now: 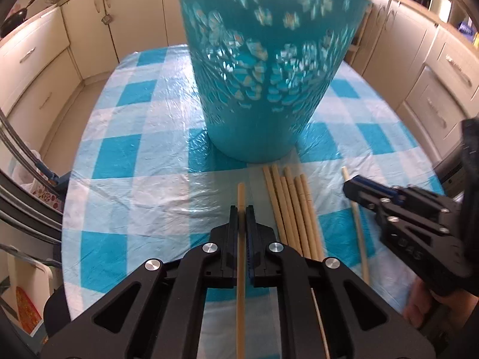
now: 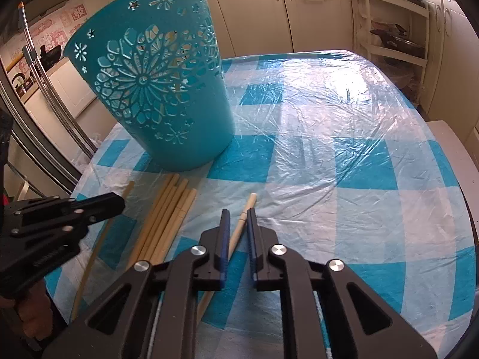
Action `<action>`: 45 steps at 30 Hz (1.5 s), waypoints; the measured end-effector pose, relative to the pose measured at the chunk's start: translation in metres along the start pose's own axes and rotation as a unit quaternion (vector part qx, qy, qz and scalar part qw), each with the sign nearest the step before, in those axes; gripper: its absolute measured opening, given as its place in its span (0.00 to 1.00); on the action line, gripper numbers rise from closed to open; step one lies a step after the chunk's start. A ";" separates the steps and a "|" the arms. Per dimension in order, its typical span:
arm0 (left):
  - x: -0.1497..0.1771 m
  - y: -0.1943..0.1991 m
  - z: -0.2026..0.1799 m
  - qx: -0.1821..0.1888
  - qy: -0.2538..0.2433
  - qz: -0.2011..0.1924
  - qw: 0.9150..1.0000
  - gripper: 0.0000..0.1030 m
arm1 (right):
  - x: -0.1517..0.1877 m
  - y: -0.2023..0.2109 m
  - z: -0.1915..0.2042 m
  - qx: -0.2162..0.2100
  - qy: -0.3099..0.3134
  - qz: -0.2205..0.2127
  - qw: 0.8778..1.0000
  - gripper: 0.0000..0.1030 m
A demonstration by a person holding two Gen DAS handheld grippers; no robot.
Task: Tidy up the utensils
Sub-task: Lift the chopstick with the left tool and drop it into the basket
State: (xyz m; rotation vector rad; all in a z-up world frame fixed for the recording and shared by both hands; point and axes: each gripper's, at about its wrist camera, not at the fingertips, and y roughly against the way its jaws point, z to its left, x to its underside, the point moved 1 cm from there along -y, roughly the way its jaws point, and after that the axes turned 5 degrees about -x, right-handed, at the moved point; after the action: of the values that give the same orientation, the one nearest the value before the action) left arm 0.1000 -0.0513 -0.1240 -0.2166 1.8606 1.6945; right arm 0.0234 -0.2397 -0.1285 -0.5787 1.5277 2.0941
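A teal cut-out basket [image 1: 263, 68] stands on the checked table; it also shows in the right wrist view [image 2: 158, 89]. A bundle of several wooden chopsticks [image 1: 295, 209] lies in front of it, seen also in the right wrist view [image 2: 167, 218]. My left gripper [image 1: 242, 212] is shut on a single chopstick [image 1: 241, 269]; from the right it shows as black jaws [image 2: 116, 203] over that stick [image 2: 98, 245]. My right gripper [image 2: 238, 218] is open, its fingers astride another chopstick [image 2: 244, 218] that lies on the table; it shows in the left wrist view [image 1: 348, 184] over that stick [image 1: 357, 227].
The table has a blue and white checked cloth [image 2: 329, 149] under clear plastic. Cream kitchen cabinets [image 1: 45, 68] ring the room. A white shelf rack [image 2: 389, 24] stands at the back right. A fridge handle [image 2: 45, 89] is at the left.
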 end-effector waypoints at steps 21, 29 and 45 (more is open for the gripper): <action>-0.100 0.162 0.046 0.103 0.109 -0.262 0.953 0.05 | 0.001 0.001 0.000 -0.021 -0.005 -0.002 1.000 0.24; -0.165 0.171 0.027 0.057 0.121 -0.353 0.926 0.05 | 0.001 0.002 -0.006 -0.037 -0.019 -0.005 0.999 0.24; -0.185 0.085 -0.009 -0.004 0.080 -0.309 0.948 0.05 | 0.001 0.004 -0.012 -0.057 -0.035 -0.008 0.998 0.25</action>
State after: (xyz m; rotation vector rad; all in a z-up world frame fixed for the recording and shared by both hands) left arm 0.2027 -0.0955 0.0462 -0.8663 1.6524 1.2712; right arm 0.0212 -0.2522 -0.1294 -0.5494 1.3688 2.1763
